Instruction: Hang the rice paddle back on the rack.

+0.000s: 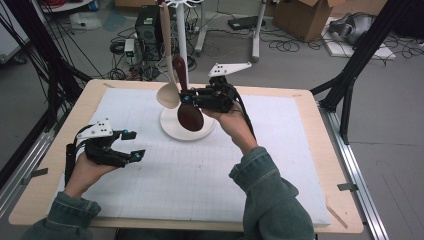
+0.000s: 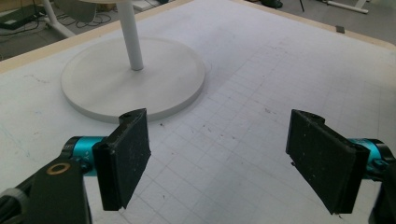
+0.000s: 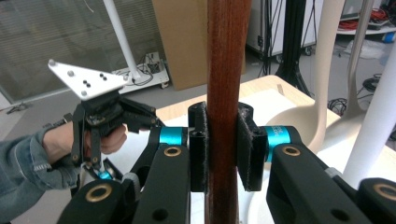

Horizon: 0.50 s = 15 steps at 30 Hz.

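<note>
A dark brown wooden spoon (image 1: 189,116) stands upright, bowl down, over the round base (image 1: 167,127) of a white stand. My right gripper (image 1: 187,98) is shut on its handle (image 3: 224,70), with both pads pressed against the wood. A cream spoon (image 1: 168,94) hangs beside it from the top of the stand's pole (image 1: 182,40); its bowl (image 3: 303,119) is just behind my right jaws. My left gripper (image 1: 134,145) rests low over the white mat at the left, open, with nothing between its pads (image 2: 126,154). The stand base (image 2: 93,79) lies ahead of it.
A white gridded mat (image 1: 200,170) covers most of the wooden table (image 1: 325,165). Black frame legs (image 1: 350,75) stand at both sides. On the floor behind are a computer tower (image 1: 147,25), cables and a cardboard box (image 1: 305,17).
</note>
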Available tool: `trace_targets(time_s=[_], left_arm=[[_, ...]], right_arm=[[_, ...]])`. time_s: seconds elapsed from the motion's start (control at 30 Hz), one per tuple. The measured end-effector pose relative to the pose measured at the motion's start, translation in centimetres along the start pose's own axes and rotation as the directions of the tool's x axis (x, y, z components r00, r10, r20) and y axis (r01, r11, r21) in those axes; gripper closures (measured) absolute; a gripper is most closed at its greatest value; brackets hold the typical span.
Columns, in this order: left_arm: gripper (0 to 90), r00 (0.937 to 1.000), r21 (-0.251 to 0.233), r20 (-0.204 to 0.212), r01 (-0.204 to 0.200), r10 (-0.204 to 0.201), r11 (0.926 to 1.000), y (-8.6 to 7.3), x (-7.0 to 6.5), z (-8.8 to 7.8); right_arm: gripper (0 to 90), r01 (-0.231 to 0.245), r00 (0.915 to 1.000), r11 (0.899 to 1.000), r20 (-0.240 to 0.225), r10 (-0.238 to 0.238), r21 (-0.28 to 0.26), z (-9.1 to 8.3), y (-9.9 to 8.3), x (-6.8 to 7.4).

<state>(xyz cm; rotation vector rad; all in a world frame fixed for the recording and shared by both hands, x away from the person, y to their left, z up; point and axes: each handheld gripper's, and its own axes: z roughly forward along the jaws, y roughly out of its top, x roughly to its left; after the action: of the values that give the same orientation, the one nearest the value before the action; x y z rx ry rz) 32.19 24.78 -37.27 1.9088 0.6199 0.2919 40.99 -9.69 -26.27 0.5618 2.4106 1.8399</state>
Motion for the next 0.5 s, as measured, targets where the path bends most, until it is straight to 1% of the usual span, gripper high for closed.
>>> trace_targets(time_s=[0.13, 0.17, 0.2, 0.3, 0.37, 0.5], left_arm=[[22.0, 1.0, -0.002, 0.0, 0.002, -0.002, 1.0, 0.0, 0.1, -0.1], [22.0, 1.0, -0.001, 0.001, 0.003, -0.003, 1.0, -0.1, 0.1, -0.1], [22.0, 1.0, 0.0, 0.001, 0.002, -0.002, 1.0, 0.0, 0.1, -0.1], [22.0, 1.0, -0.001, -0.004, 0.001, -0.001, 1.0, 0.0, 0.2, -0.2], [21.8, 1.0, -0.004, -0.002, 0.004, -0.004, 1.0, 0.0, 0.2, -0.2], [21.7, 1.0, -0.003, -0.002, 0.005, -0.005, 1.0, 0.0, 0.2, -0.2]], right_arm=[[77.7, 0.001, 1.0, 1.0, 0.002, -0.001, 0.0, 0.2, 1.1, -0.4], [77.7, 0.008, 0.9999, 1.0, 0.006, -0.008, -0.003, 0.2, 1.4, -0.5], [77.7, 0.007, 1.0, 1.0, 0.001, -0.007, -0.008, 0.2, 1.7, -0.6], [77.7, -0.001, 1.0, 1.0, 0.002, 0.001, -0.015, 0.1, 2.3, -0.9], [77.7, 0.009, 0.9999, 1.0, 0.005, -0.009, -0.017, 0.1, 2.8, -1.2], [77.7, 0.005, 1.0, 1.0, 0.005, -0.005, -0.028, 0.0, 3.6, -1.5]])
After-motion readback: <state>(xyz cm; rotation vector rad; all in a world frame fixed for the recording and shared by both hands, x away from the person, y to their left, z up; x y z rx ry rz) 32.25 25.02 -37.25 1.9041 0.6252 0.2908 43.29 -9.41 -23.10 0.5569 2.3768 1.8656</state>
